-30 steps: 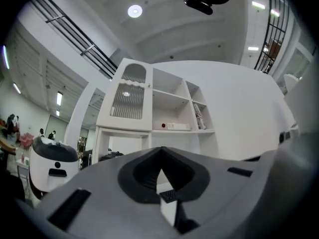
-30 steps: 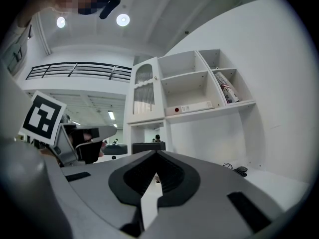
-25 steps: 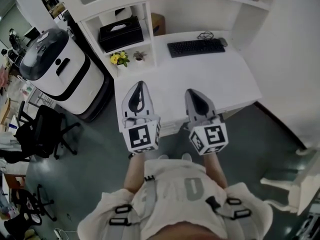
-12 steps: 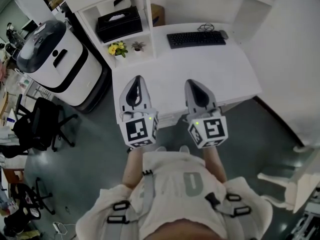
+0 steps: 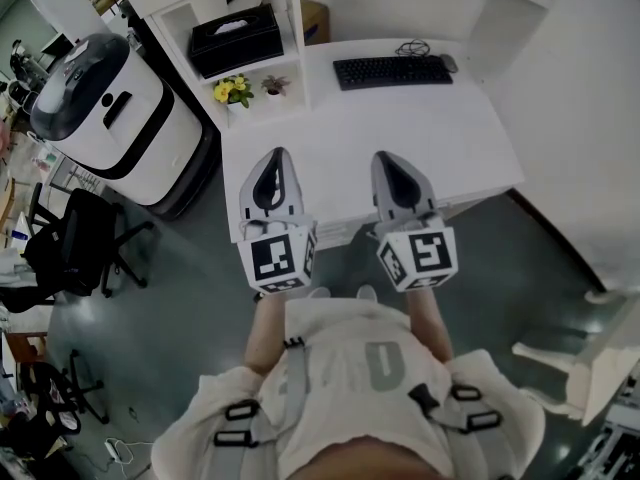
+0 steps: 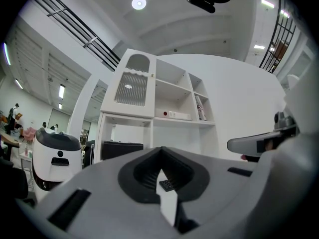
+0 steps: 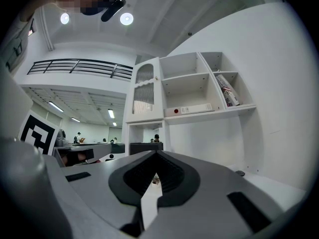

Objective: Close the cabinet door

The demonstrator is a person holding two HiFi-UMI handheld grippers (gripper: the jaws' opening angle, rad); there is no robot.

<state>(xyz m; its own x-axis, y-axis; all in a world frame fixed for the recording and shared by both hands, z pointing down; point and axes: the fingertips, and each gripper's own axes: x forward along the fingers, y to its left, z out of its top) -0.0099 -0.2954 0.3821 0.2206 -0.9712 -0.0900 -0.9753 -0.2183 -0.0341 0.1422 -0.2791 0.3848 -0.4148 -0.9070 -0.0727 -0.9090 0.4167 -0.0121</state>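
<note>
A white shelf unit (image 6: 172, 103) stands on the back of the white desk (image 5: 300, 153). At its upper left is the cabinet door with an arched ribbed pane (image 6: 133, 86), also in the right gripper view (image 7: 144, 91). The door looks about flush with the shelf front; I cannot tell whether it is fully closed. My left gripper (image 5: 272, 163) and right gripper (image 5: 388, 163) are held level side by side over the desk's front edge, far from the door. Both are shut and hold nothing, as the left gripper view (image 6: 161, 168) and the right gripper view (image 7: 155, 173) also show.
A black keyboard (image 5: 392, 71) and a mouse (image 5: 446, 63) lie at the back of the desk. A black tissue box (image 5: 236, 40) and yellow flowers (image 5: 231, 92) fill the lower left shelves. A white machine (image 5: 110, 118) and a black office chair (image 5: 75, 248) stand at the left.
Both grippers keep their places at the desk's front edge and stay shut. Only the head view has shifted a little.
</note>
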